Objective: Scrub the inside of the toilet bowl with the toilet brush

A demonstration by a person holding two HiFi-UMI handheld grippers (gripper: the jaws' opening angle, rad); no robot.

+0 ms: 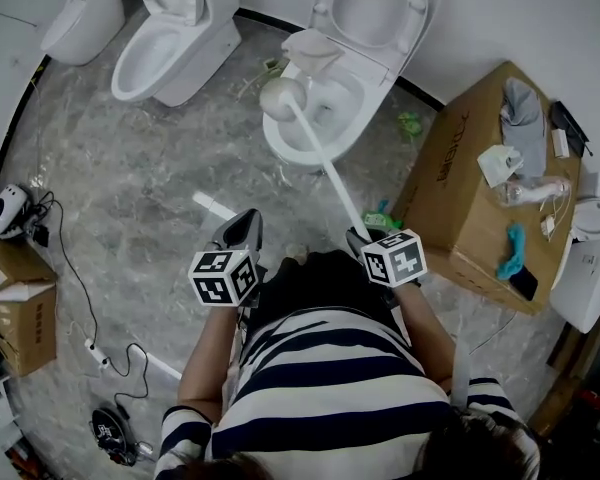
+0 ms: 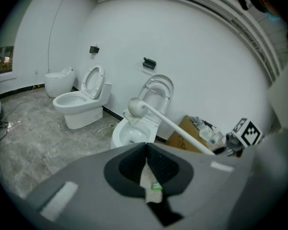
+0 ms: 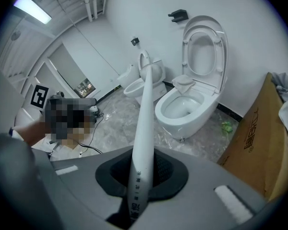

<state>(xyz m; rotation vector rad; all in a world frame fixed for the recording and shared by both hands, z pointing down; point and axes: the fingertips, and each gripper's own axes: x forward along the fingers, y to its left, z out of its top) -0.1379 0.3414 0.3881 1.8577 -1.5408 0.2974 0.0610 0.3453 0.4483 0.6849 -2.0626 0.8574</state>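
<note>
My left tool (image 1: 242, 228) (image 2: 146, 150) is out in front of my waist, over bare floor (image 1: 130, 228), well short of the toilet (image 1: 292, 154) (image 2: 121, 134) and apart from the brush (image 1: 325, 163). Its jaws are pressed together at the tips. A pale scrap with a green spot shows in the gap behind them, and I cannot tell what it is.

The brush head is raised above the bowl's near left rim, clear of the water. Its white handle runs back and to the right, straight into my right tool (image 1: 358, 236) (image 3: 143, 163). That tool's jaws are clamped on the lower end of the handle (image 3: 140, 147), so the brush sticks out ahead of them toward the toilet (image 3: 183, 122).

Both my forearms are bent forward from my striped sleeves, with the tools level and side by side. A box (image 1: 460, 188) stands just right of my right tool.
</note>
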